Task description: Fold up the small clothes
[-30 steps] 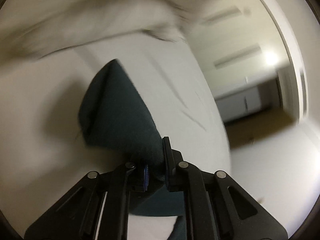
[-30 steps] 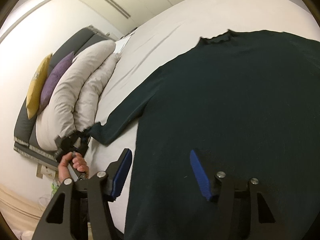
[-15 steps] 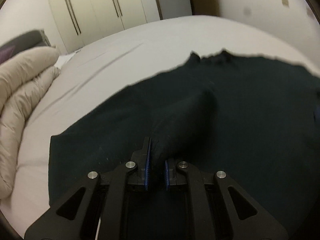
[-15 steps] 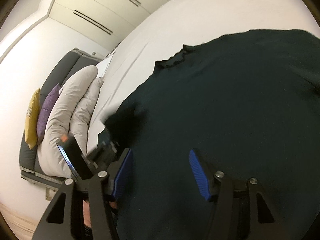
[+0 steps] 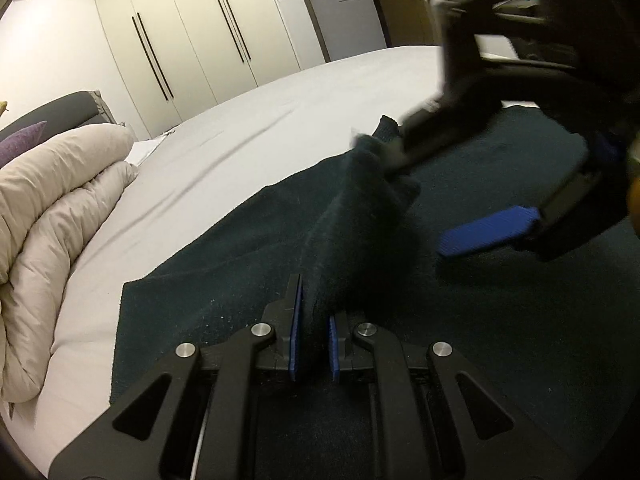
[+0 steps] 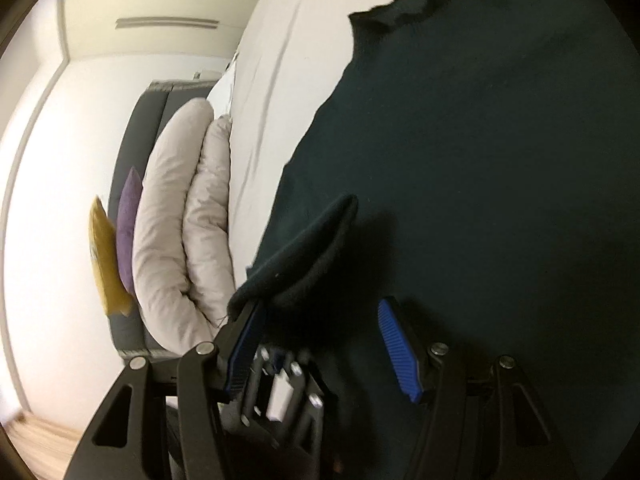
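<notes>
1 dark sweater (image 5: 500, 300) on white bed (image 5: 248, 136), beige duvet (image 5: 52, 208), wardrobe doors (image 5: 192, 32)

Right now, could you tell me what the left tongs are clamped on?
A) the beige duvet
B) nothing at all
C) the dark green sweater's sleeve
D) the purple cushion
C: in the left wrist view, the left tongs are shut on a raised fold of the sleeve of the dark green sweater, while the right tongs stand open.
</notes>
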Available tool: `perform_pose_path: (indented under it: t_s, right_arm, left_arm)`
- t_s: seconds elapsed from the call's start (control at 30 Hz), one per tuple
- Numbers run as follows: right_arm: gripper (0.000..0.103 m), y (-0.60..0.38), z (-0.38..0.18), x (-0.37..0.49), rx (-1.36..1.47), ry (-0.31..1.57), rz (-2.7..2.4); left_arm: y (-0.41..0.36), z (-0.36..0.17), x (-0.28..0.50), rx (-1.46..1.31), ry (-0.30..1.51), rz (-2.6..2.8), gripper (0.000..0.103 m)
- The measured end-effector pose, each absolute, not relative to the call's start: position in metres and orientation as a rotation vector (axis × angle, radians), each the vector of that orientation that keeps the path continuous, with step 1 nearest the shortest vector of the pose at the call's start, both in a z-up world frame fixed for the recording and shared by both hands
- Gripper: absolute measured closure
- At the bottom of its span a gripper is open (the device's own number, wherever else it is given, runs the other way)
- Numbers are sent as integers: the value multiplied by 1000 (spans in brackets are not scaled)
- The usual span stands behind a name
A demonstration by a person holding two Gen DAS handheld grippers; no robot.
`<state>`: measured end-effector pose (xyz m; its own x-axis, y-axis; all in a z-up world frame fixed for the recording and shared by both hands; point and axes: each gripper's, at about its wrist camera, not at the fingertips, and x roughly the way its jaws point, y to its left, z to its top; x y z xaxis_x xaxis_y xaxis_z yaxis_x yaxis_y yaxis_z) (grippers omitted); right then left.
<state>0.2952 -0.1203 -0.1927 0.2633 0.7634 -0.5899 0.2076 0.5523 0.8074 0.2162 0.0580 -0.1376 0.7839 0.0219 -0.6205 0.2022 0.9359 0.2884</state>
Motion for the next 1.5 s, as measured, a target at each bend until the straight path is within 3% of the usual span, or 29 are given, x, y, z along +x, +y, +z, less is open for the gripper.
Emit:
perform_pose_path:
  t_s: [0.2,0.3,0.53,0.63,0.67,0.7,0.77,1.0,1.03,1.1,1.13,1.17,1.4,1.47,1.5]
  right_arm:
    - [38,-136,-188,300,1041,1256,429]
    - [28,-143,-187,298,1068,1250,424]
    - [29,-119,-191,308,987,1335,489]
    - [48,-104,-196,315,918,1372,518]
    - [58,-100,-198,318,906,1374,519]
    - [74,-98,-197,320,874,1369,517]
    - [86,-97,-192,322,803,1353,506]
    - [91,-106,-157,325,583,1244,466]
    - [91,-114,-152,325,568,1228,458]
    - [91,-133,-142,326,540,1199,423]
    - [91,-144,-138,327,520,1186,396]
    - [91,-153,-137,328,507,1177,378]
    - [91,-221,-142,324,510,1146,273]
    - [91,-232,-148,321,536,1149,258]
    - [91,-235,-151,320,538,1152,248]
  left_arm:
    - [58,-136,215,360,664,-97,93]
    - [53,-137,210,379,654,-96,93]
    - [47,-136,205,396,645,-96,93]
    - [45,-136,204,401,641,-96,93]
    - [45,-136,205,402,642,-96,93]
    - [45,-136,205,398,645,-96,93]
    - [47,-136,207,385,652,-102,91]
    - [57,-116,202,269,648,-216,83]
    - [67,-108,202,194,648,-264,79]
    - [87,-95,204,65,644,-325,62]
    - [103,-86,205,-15,625,-327,34]
    - [121,-79,205,-83,592,-308,19]
    - [244,-74,234,-402,587,-112,22]
    - [265,-81,243,-480,607,-104,41]
    - [270,-84,248,-489,618,-104,45]
